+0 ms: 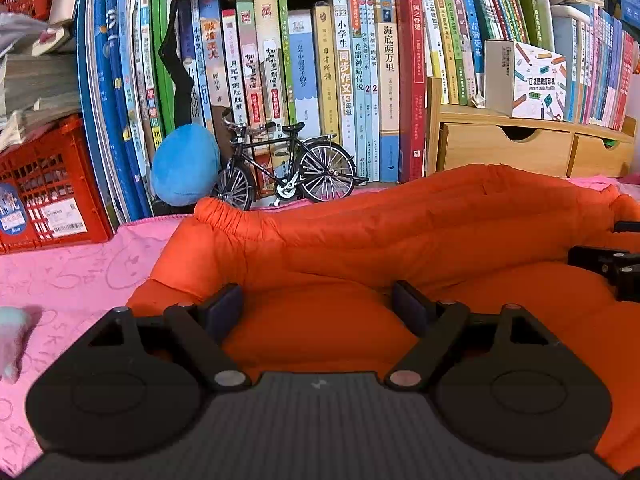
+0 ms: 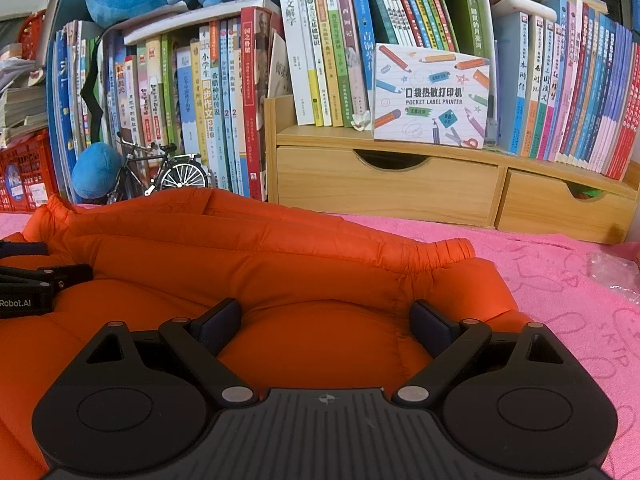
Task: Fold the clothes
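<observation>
both tongs, left (image 1: 318, 306) and right (image 2: 326, 322), are gaping wide at bottom centre, each pressing into the orange jacket (image 2: 256, 264) without pinching it; it is lying mid-frame on the pink cloth (image 2: 560, 280).

Orange puffer jacket (image 1: 400, 240), flat on pink cloth.
I see it quilted & puffy, spread wide below me; sleeves folded in across the body, elastic cuffs at left & right ends, bulging up btwn folds.
</observation>
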A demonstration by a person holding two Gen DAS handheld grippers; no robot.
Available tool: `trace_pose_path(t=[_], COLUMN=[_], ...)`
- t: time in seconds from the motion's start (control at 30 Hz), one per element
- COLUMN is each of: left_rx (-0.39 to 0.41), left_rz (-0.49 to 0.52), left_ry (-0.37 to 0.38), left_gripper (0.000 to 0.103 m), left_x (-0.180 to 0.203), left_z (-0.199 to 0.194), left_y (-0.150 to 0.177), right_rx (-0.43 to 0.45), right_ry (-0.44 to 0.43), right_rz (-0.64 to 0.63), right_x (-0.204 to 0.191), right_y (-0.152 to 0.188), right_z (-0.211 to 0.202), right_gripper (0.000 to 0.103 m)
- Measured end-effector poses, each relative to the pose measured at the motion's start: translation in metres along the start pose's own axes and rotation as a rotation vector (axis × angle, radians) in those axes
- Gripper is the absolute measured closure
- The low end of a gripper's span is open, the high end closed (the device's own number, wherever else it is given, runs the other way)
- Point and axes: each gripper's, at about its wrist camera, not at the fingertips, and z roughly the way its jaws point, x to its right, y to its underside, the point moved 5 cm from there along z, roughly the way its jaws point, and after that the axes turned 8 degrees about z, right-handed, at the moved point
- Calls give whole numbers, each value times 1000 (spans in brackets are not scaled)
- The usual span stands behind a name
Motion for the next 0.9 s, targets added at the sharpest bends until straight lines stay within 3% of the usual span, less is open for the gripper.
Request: trace_pose_path(t=[0.2, 0.27, 0.37, 0.47, 0.53, 0.63, 0.67, 0.7, 0.77, 0.9], left_rx=[20, 77, 162, 128, 43, 28, 21, 32, 102, 168], left_rz=[-2, 2, 52, 178, 162, -15, -54, -68, -50, -35], left_ry=[-14, -16, -6, -150, -212, -159, -163, -167, -126, 106], left_gripper=[20, 21, 20, 20, 19, 14, 15, 24, 27, 24], left_x=[-2, -2, 4, -2, -27, -64, -68, -68, -52, 10], left_z=[-21, -55, -103, -114, -108, -118, -123, -130, -148, -165], left_y=[-1, 0, 7, 31, 54, 74, 74, 70, 57, 28], right_rx=[25, 48, 90, 84, 60, 38, 40, 49, 75, 111], right_ry=[31, 41, -27, -40, -4, 147, 187, 196, 131, -8], right_rz=[18, 29, 13, -68, -98, -25, 17, 61, 155, 272], right_x=[-1, -3, -14, -22, -9, 35, 50, 63, 78, 84], right_y=[-1, -1, 7, 21, 30, 33, 33, 34, 38, 52], right_z=[-19, -37, -77, -103, -109, -117, -123, -131, -153, -181], right_gripper=[8, 9, 15, 26, 26, 26, 26, 26, 24, 10])
